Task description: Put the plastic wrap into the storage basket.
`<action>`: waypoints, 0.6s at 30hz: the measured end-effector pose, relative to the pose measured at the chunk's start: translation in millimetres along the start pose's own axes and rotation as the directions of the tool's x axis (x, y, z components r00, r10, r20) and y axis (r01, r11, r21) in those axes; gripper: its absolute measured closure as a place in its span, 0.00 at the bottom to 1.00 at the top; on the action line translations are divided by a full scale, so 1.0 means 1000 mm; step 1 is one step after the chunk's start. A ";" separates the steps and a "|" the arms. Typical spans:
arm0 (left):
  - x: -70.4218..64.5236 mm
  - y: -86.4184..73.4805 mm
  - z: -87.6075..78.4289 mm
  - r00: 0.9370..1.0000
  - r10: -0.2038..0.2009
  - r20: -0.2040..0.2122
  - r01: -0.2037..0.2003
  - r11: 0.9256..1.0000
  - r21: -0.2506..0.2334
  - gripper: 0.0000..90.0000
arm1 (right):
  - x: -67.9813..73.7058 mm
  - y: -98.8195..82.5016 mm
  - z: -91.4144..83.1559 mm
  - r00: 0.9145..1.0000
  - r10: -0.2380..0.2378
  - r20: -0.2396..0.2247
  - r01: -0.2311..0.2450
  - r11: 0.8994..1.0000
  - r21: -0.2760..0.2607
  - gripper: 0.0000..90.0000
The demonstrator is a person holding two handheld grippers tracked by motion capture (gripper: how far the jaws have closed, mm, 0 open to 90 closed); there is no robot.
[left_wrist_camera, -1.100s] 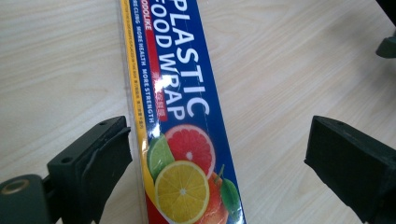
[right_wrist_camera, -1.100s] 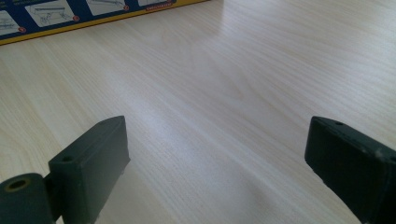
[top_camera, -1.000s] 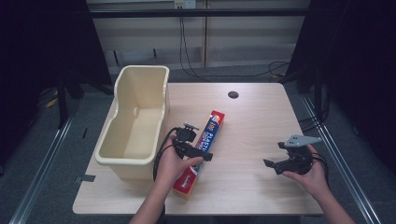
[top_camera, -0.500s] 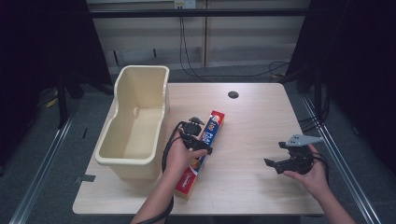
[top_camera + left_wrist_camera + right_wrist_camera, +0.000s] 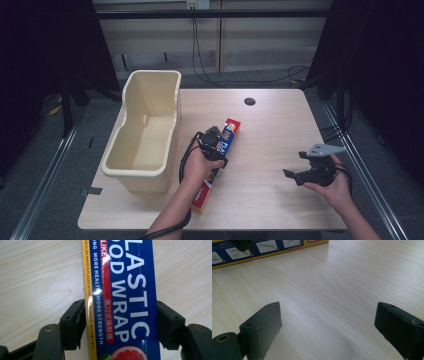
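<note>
Pale wood-grain bench [image 5: 270,130] under a dark room, cables trailing along the back wall. Cream plastic tub [image 5: 145,135] at the bench's left side, overhanging the left edge slightly. Long blue, red and yellow plastic wrap box [image 5: 122,290] flat on the bench just right of the tub, running diagonally from near the front edge toward the middle. Left gripper [image 5: 212,145] down over the box's upper half, jaws astride its width: one jaw close against the yellow edge, the other at the blue edge, apparently touching but not clearly squeezing; cannot tell whether truly clamped. Across the narrow width likely because only that span fits between the jaws. Right gripper [image 5: 312,172] well apart at the bench's right, low over bare wood, jaws spread wide with nothing between, probably waiting its turn.

Compared with a second ago: left gripper farther up the box, from near its middle toward the far end; right gripper unchanged.
</note>
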State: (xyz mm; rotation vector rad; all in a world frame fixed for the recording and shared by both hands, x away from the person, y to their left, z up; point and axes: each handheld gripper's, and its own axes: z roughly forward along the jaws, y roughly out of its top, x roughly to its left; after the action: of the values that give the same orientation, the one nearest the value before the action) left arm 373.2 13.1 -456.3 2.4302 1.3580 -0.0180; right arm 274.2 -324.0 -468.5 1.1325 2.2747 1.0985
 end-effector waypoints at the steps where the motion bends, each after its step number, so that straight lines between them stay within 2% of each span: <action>1: -0.001 0.001 -0.001 1.000 -0.009 -0.011 0.010 1.000 0.009 0.39 | 0.000 0.000 0.000 1.000 0.000 -0.001 0.000 1.000 -0.002 0.08; 4: -0.002 0.004 -0.006 0.999 -0.019 -0.039 0.020 0.999 0.036 0.44 | 0.000 0.000 -0.001 1.000 0.001 0.002 -0.001 1.000 -0.004 0.08; 8: -0.002 0.007 -0.011 0.999 0.008 -0.039 -0.005 0.996 0.085 0.45 | 0.000 0.000 0.000 1.000 -0.001 0.003 0.001 1.000 -0.002 0.08; 13: -0.001 0.014 -0.031 1.000 -0.006 0.008 0.005 0.994 0.110 0.45 | -0.001 0.000 -0.001 1.000 -0.006 -0.002 0.006 1.000 -0.006 0.08; 16: -0.002 0.016 -0.041 1.000 -0.005 0.018 0.003 0.994 0.107 0.45 | 0.000 0.000 -0.001 1.000 -0.006 -0.003 0.006 1.000 -0.005 0.08; 18: -0.002 0.020 -0.056 1.000 -0.005 0.029 0.003 0.995 0.098 0.45 | 0.000 0.000 -0.001 1.000 -0.002 0.000 0.002 1.000 -0.004 0.08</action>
State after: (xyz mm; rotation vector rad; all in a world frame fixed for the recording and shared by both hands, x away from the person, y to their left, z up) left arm 379.4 19.1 -397.8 2.4975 1.3798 -0.1236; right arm 273.9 -324.7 -467.8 1.1277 2.2719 1.1019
